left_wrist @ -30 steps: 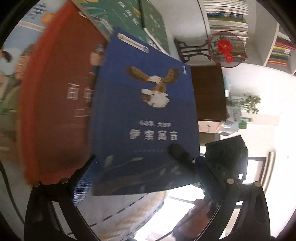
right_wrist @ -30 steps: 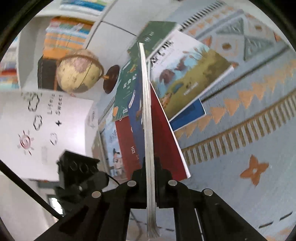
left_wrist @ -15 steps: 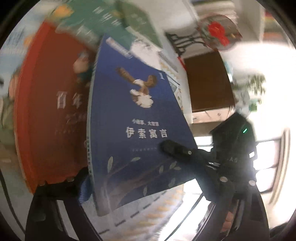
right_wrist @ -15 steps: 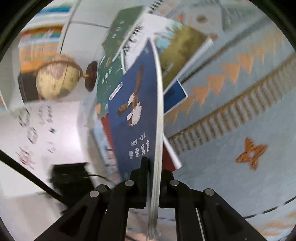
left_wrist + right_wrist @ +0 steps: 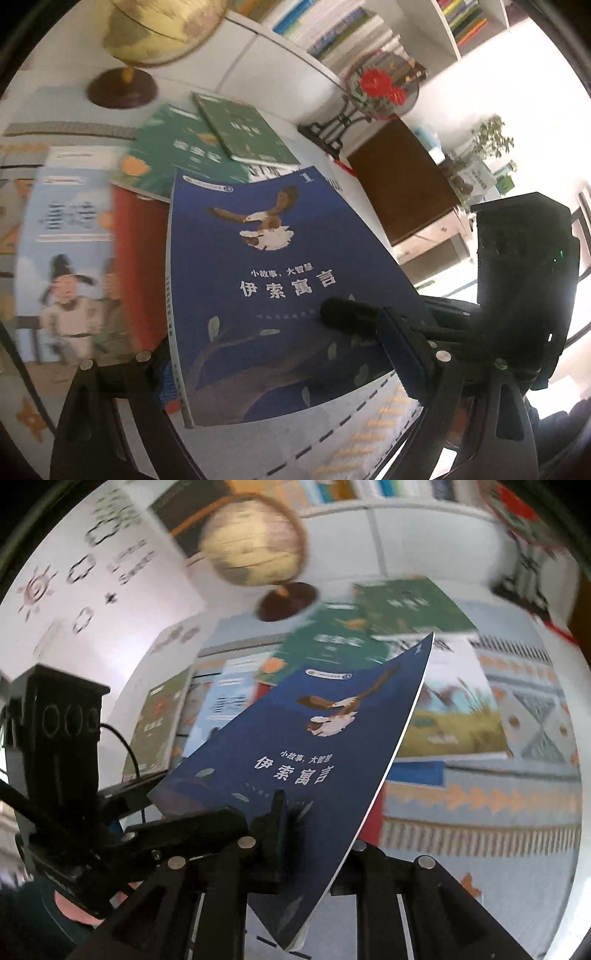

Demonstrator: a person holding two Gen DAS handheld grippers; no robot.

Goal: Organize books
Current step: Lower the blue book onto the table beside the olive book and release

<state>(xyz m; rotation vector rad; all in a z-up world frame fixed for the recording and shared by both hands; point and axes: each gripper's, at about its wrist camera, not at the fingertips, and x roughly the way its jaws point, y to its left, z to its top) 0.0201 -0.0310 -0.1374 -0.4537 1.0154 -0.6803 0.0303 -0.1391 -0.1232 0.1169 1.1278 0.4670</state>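
Left wrist view first: the blue eagle-cover book (image 5: pixel 273 280) is up off the pile, tilted, its lower edges framed by the left hand-held gripper (image 5: pixel 284 365). That gripper is spread wide, one finger at the spine side, the other at the far edge; whether the pads actually press on the book I cannot tell. Across the cover comes a dark finger of the right hand-held gripper (image 5: pixel 351 317), lying on the front near the title. Beneath and behind, nothing looks sorted yet: a red book (image 5: pixel 136 266), a pale blue book with costumed figures (image 5: pixel 62 258) and two green books (image 5: pixel 192 151) lie loosely overlapped on the patterned rug (image 5: pixel 369 435). A globe (image 5: pixel 162 33) and full bookshelves (image 5: pixel 351 33) stand beyond. Judging by that scatter, the job is early, one book in hand and the rest waiting.

Now the right wrist view, blurred. The same blue eagle-cover book (image 5: pixel 321 746) slants across the frame, its bottom edge between the right hand-held gripper's (image 5: pixel 314 842) fingers. Those jaws are opening, only narrowly apart, one finger on the cover and the other behind the pages. The left hand-held gripper's body (image 5: pixel 55 738) sits at the book's left side. More books, including a landscape-cover book (image 5: pixel 454 723), are strewn on the rug.
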